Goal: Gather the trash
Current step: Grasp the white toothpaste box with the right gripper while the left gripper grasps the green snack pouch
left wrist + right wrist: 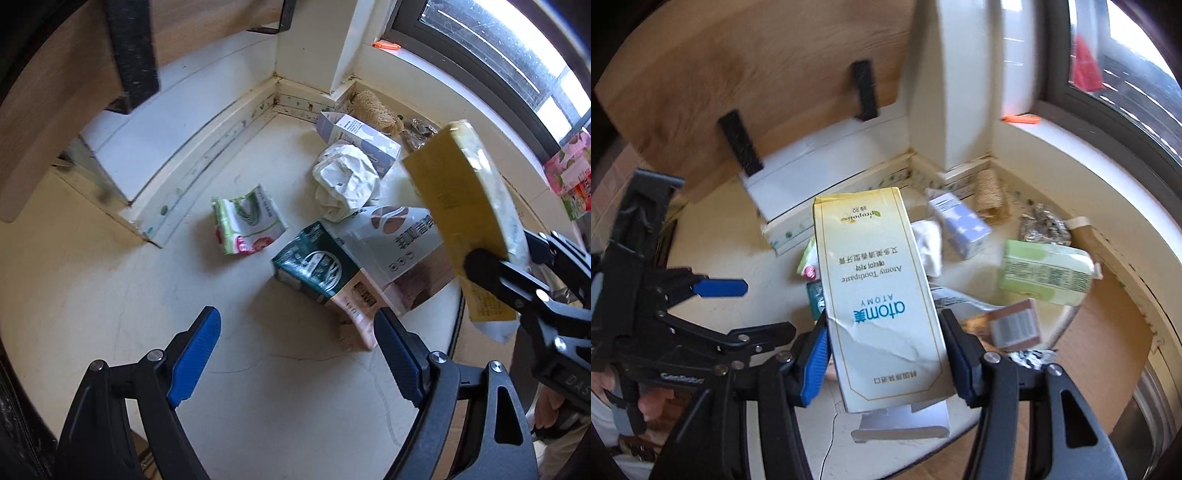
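While the right gripper (886,354) clamps the toothpaste box (875,295) lengthwise, the empty, wide-open left gripper (295,350) sits nearer the teal carton (317,269), just above it in frame.

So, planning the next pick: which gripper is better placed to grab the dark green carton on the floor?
Left. The left gripper is open and empty just above the dark green carton, while the right gripper is clamped on the toothpaste box.

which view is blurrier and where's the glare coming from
Right wrist view: more motion blur, smearing the wall corner and green pack, while the toothpaste box in the right gripper stays sharp. Left wrist view: crisper, only that box is soft. Both views: the window blows out at upper right; fisheye bends the edges.
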